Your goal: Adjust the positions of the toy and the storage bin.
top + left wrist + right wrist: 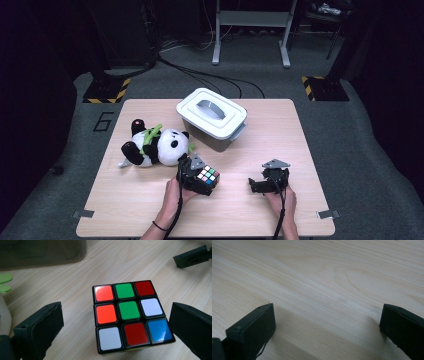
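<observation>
Table (pixel 125 210), light wood grain, seen from above. Toward the left edge a plush panda (pixel 152 146) is laid on its side, green leaves at its neck. Behind it, near the far edge at mid-table, a grey lidded box (pixel 212 117) is set at an angle, lid on.

Left gripper (pixel 198 176), held near the front edge left of centre: jaws spread wide. Between them a scrambled puzzle cube (pixel 132 315) is seen resting on the table. In the left gripper view its right side is set just beside the right jaw; whether contact is made cannot be told. A clear gap is left between the cube and the left jaw. No clamping is seen. Top face: orange, green, red; orange, green, white; white, red, blue.

Right gripper (pixel 268 182), held near the front edge right of centre, well apart from the cube: jaws spread wide over bare wood in the right gripper view, nothing held or touched between them.
</observation>
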Demonstrator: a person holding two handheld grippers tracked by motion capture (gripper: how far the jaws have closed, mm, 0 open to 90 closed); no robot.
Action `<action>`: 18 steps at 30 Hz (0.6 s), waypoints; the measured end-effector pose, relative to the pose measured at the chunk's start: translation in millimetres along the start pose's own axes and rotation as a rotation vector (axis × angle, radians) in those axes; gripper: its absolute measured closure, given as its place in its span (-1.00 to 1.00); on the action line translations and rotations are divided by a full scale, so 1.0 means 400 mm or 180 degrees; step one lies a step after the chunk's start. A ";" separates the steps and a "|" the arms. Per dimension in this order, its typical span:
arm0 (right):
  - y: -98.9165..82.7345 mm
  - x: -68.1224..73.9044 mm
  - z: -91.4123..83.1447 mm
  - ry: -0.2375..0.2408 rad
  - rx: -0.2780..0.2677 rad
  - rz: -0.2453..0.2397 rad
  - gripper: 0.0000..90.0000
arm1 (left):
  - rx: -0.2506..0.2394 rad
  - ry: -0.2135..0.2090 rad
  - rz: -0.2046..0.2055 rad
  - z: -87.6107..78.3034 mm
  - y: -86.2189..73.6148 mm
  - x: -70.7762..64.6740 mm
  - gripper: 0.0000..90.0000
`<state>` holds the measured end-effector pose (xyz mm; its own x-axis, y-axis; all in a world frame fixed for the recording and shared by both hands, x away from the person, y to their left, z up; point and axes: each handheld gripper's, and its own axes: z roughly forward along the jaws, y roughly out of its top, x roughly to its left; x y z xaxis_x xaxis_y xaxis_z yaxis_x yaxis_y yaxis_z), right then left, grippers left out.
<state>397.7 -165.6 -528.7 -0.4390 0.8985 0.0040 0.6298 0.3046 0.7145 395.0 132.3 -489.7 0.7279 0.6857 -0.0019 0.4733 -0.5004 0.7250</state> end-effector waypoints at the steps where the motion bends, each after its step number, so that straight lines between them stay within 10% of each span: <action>1: 0.000 0.000 0.000 0.0000 0.0000 0.0001 -1.00 | 0.0003 0.0004 -0.0009 0.004 0.001 0.000 -1.00; 18: 0.000 0.001 0.000 -0.0002 0.0005 0.0007 -1.00 | 0.0130 -0.0087 -0.0025 0.057 -0.006 -0.004 -0.41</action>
<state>397.5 -165.5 -528.6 -0.4373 0.8993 0.0050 0.6318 0.3032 0.7133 404.0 120.6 -507.2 0.7370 0.6753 -0.0267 0.4985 -0.5166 0.6962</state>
